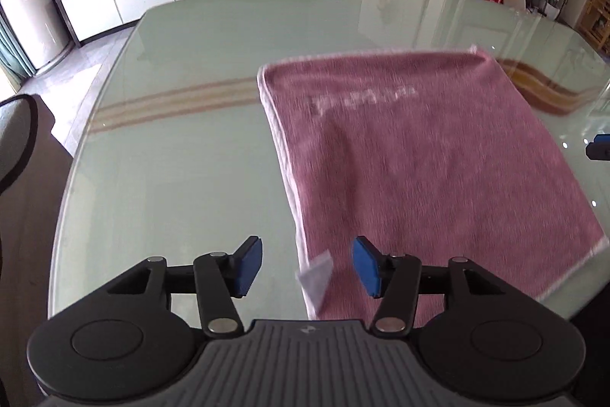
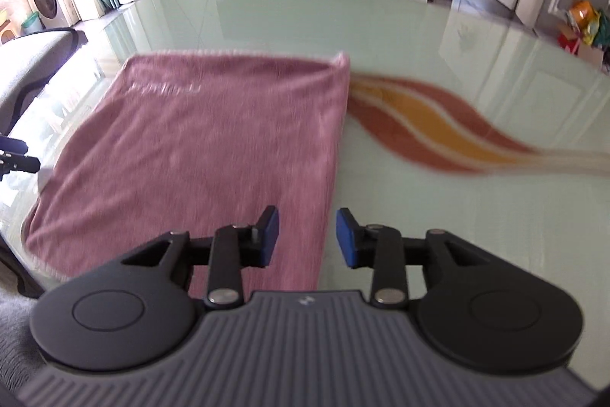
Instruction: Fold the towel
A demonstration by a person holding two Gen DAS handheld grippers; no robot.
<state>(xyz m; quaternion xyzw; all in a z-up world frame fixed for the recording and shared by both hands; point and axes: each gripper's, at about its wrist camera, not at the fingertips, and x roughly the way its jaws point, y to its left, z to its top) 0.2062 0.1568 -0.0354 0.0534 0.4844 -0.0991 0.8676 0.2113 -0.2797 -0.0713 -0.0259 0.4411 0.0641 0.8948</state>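
pink towel [image 1: 427, 155] flat, table [image 1: 190, 159] — unfolded

The left gripper [image 1: 307, 264] is mostly black. Each finger ends in a flat blue pad [image 1: 249, 267]. The thin black arms behind the pads have round silver screws at their joints. At about 7 and 5 o'clock sit two big black round discs. Between them is a grey plate with raised stripes and a tiny white mark at its top. The right gripper [image 2: 307, 235] looks just the same: black arms, blue pads [image 2: 345, 239], silver screws, grey striped plate.
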